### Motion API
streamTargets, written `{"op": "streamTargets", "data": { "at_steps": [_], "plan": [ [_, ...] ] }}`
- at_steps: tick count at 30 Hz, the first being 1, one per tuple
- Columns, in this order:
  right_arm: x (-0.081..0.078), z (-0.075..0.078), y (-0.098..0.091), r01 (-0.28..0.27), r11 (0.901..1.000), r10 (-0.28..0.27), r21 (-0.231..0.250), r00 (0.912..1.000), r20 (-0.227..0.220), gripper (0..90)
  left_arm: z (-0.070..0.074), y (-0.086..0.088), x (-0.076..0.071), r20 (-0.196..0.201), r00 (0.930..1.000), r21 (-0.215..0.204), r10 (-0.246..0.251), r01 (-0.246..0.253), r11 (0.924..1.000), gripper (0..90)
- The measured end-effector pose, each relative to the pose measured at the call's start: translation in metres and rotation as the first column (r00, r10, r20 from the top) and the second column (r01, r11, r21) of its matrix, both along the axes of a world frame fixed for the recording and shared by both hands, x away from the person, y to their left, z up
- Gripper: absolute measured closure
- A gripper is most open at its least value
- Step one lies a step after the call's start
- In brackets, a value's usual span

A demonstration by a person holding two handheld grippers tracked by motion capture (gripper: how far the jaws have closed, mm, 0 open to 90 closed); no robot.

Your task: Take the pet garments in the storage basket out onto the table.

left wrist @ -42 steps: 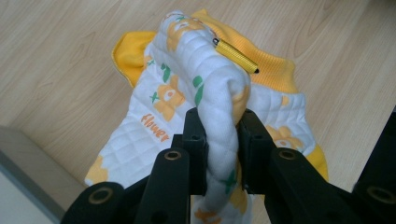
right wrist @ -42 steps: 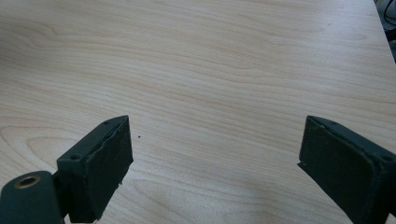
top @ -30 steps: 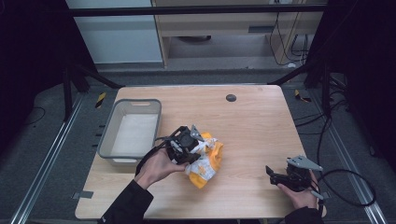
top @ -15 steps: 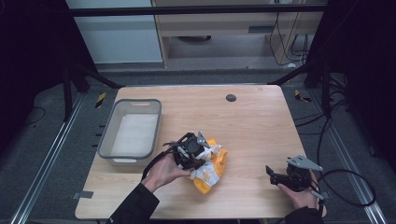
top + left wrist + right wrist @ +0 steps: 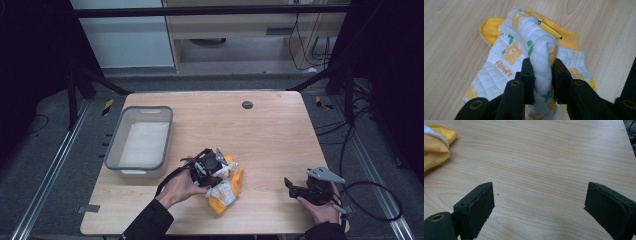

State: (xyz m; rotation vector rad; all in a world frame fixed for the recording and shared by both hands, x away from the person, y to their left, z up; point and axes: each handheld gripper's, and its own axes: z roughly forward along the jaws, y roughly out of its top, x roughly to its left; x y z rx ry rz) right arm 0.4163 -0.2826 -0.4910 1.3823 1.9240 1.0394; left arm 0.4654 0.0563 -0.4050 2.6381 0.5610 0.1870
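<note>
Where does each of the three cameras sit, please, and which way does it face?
High view: above the table's near side, facing forward and down; both forearms enter below.
Left gripper view: on the left gripper, looking along jaws shut on the white-and-yellow quilted garment.
Right gripper view: on the open right gripper, facing bare tabletop.
All share the garment.

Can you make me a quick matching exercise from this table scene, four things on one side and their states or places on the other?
1 left gripper
2 right gripper
3 quilted garment
4 grey bin

A jaws wide apart over bare wood
B at the table's left side
C jaws pinching a fold
D white and yellow, printed "flower"

Pairs: 1-C, 2-A, 3-D, 4-B
</note>
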Motion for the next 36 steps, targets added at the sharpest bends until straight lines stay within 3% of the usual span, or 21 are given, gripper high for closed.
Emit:
{"op": "streamTargets", "data": {
  "at_steps": [9, 20, 24, 36],
  "plan": [
    [0.0, 0.0, 0.0, 0.0, 1.0, 0.0, -0.001, 1.0, 0.001, 9.0, -0.009, -0.001, -0.001, 0.0, 0.9999, 0.006, -0.01, 0.01, 0.9999, 66.4],
    [0.0, 0.0, 0.0, -0.001, 1.0, 0.001, -0.003, 1.0, 0.001, 8.9, -0.011, 0.004, 0.0, 0.015, 0.9999, -0.013, -0.008, 0.008, 0.9999, 42.9],
    [0.0, 0.0, 0.0, -0.003, 1.0, 0.003, -0.003, 1.0, 0.0, 8.9, -0.01, 0.005, -0.001, 0.039, 0.9992, -0.015, -0.003, 0.004, 0.9999, 35.4],
    [0.001, -0.001, 0.0, -0.005, 0.9999, 0.005, -0.012, 1.0, 0.002, 8.9, -0.001, 0.019, -0.006, 0.082, 0.9961, -0.112, 0.034, -0.025, 0.9934, 21.9]
  ]
}}
